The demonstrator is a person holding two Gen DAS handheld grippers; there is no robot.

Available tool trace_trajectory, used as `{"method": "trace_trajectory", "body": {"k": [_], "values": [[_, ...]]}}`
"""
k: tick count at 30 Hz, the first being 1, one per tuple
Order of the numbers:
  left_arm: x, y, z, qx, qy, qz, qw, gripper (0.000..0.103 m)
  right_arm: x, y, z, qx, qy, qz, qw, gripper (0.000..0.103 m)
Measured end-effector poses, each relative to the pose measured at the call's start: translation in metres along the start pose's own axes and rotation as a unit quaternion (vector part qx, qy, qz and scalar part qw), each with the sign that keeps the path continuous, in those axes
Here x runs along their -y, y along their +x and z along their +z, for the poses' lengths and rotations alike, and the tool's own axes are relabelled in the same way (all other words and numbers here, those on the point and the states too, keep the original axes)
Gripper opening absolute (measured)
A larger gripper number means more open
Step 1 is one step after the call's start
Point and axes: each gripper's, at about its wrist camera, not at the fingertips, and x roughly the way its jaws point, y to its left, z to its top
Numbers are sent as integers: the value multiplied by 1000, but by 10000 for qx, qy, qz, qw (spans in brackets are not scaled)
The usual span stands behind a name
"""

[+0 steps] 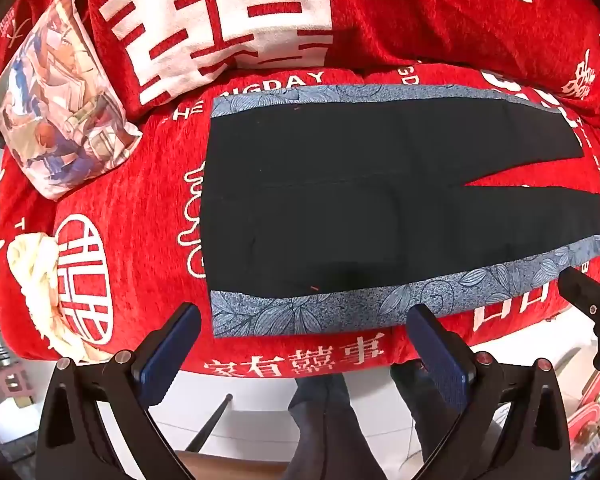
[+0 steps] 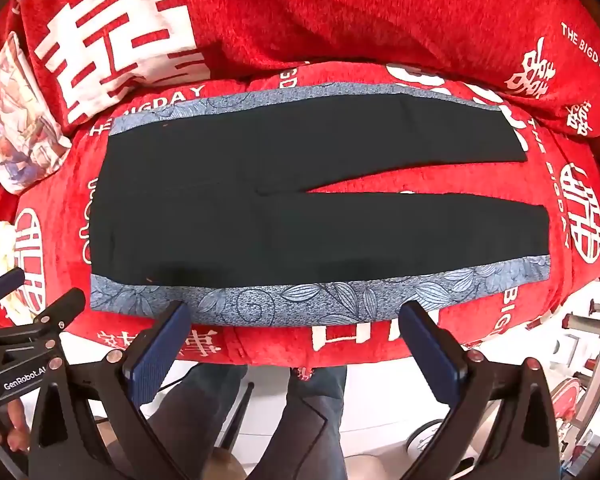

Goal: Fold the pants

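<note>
Black pants (image 1: 340, 216) with blue floral side stripes lie flat on a red sofa seat, waistband to the left, both legs to the right; they also show in the right wrist view (image 2: 284, 216). My left gripper (image 1: 304, 320) is open and empty, just short of the near striped edge by the waist. My right gripper (image 2: 296, 316) is open and empty at the near striped edge (image 2: 300, 300) around mid-length. The right gripper's fingers (image 1: 584, 288) show at the right edge of the left view. The left gripper's fingers (image 2: 66, 300) show at the left of the right view.
The red sofa cover (image 1: 300, 356) has white lettering. A printed cushion (image 1: 64, 100) leans at the back left. A cream cloth (image 1: 36, 272) lies at the seat's left end. The person's legs (image 1: 328, 420) stand on white floor below the seat edge.
</note>
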Motion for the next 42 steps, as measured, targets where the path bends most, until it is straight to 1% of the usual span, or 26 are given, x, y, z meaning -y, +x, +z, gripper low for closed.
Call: {"method": "trace_trajectory", "body": {"k": [28, 42], "values": [[2, 0, 1, 7, -8, 14, 10000, 103, 1, -2, -3, 15, -7, 4, 10000, 103], [-5, -3, 0, 27, -19, 19, 10000, 103, 0, -2, -1, 32, -26, -35, 10000, 103]]}}
